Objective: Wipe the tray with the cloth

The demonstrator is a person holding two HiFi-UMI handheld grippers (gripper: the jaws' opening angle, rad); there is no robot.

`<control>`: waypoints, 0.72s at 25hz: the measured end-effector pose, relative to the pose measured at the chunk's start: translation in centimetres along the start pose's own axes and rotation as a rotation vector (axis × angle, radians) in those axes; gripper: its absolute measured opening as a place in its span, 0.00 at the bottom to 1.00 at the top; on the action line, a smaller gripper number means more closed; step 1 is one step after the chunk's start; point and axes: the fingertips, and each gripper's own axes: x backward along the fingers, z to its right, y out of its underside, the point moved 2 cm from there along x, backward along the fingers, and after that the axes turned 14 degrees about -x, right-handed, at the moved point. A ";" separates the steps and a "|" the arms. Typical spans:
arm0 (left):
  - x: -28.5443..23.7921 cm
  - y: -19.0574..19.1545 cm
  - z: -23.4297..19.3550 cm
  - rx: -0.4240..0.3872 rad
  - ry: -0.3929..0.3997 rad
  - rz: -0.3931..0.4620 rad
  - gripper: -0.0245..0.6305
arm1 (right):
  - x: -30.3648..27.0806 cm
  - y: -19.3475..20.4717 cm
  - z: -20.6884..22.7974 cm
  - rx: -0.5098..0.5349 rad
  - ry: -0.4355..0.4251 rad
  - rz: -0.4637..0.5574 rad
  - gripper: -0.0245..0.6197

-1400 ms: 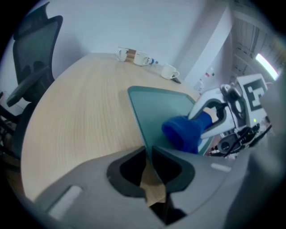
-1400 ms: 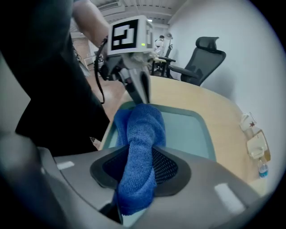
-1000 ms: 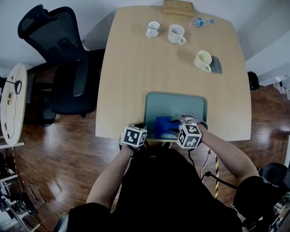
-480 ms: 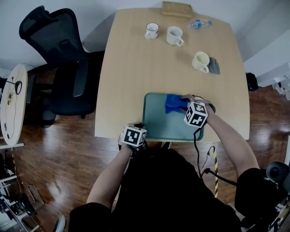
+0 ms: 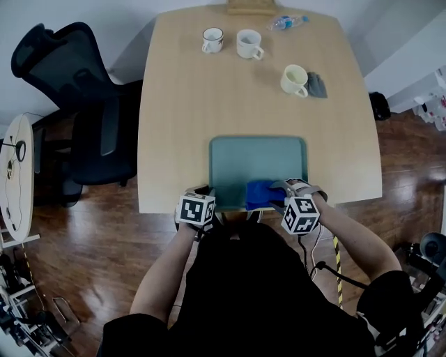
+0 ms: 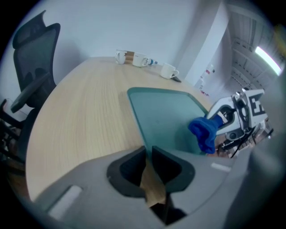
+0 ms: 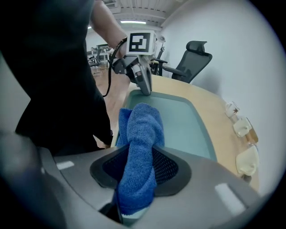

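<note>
A teal tray (image 5: 258,160) lies on the wooden table (image 5: 181,125) at its near edge. My right gripper (image 5: 277,197) is shut on a blue cloth (image 5: 260,194), which rests on the tray's near part, right of centre. In the right gripper view the cloth (image 7: 142,129) bulges up between the jaws over the tray (image 7: 181,120). My left gripper (image 5: 208,194) sits at the tray's near left corner. In the left gripper view its jaws (image 6: 148,156) close on the tray's rim (image 6: 136,120), and the cloth (image 6: 203,132) hangs from the right gripper (image 6: 223,120).
Three mugs (image 5: 212,40) (image 5: 249,43) (image 5: 294,79) stand at the table's far end, with a water bottle (image 5: 287,21), a dark grey object (image 5: 317,85) and a wooden box (image 5: 251,7). A black office chair (image 5: 77,104) stands left of the table.
My right gripper carried the cloth to the tray's far right part, then drew it back to the near edge. The left gripper stayed at the tray's corner.
</note>
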 end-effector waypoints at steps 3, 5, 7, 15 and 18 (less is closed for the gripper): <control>0.2 0.1 -0.1 0.007 -0.009 -0.005 0.11 | 0.1 0.2 -0.3 -0.008 -0.016 0.026 0.27; 0.3 0.0 -0.1 0.007 -0.013 -0.010 0.11 | 0.1 0.2 0.6 -0.017 -0.019 0.032 0.27; 0.6 -0.2 -0.1 0.005 -0.024 -0.017 0.11 | 0.0 0.3 2.6 -0.029 0.003 0.030 0.27; 0.1 0.1 0.3 -0.005 -0.030 -0.016 0.11 | 0.1 1.5 15.4 -0.128 0.170 -0.013 0.27; 0.3 -0.1 0.2 -0.003 -0.039 -0.019 0.11 | 0.5 1.9 16.7 -0.117 0.159 -0.004 0.27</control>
